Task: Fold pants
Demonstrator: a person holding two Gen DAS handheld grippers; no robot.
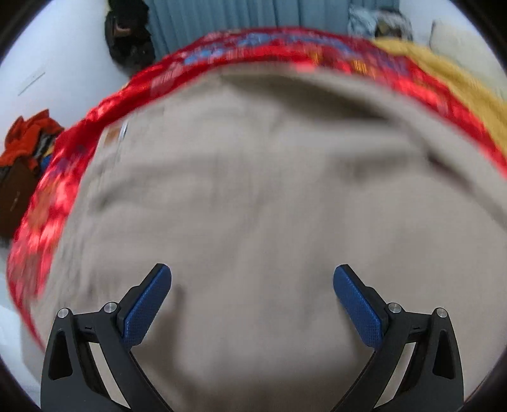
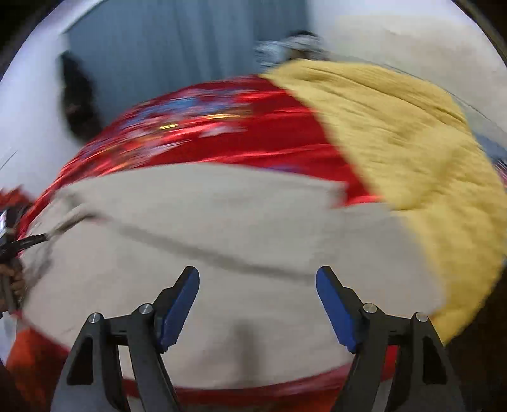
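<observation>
Beige pants (image 1: 253, 190) lie spread, creased, on a red patterned cloth (image 1: 47, 202).

Left wrist camera: sits on left tool (image 1: 252, 275), looks forward and down between its two fingers, very close over beige pants (image 1: 253, 196). Pants fill most of view, blurry.

Right wrist camera: sits on right tool (image 2: 257, 277), looks forward and down too, a bit farther back, more to right side.

Both views share: beige pants (image 2: 202, 222), red cloth (image 1: 47, 196) (image 2: 221, 139) under them, yellow blanket (image 1: 459, 82) (image 2: 412, 152) at right, blue curtain (image 1: 247, 16) (image 2: 177, 44) far behind.
</observation>
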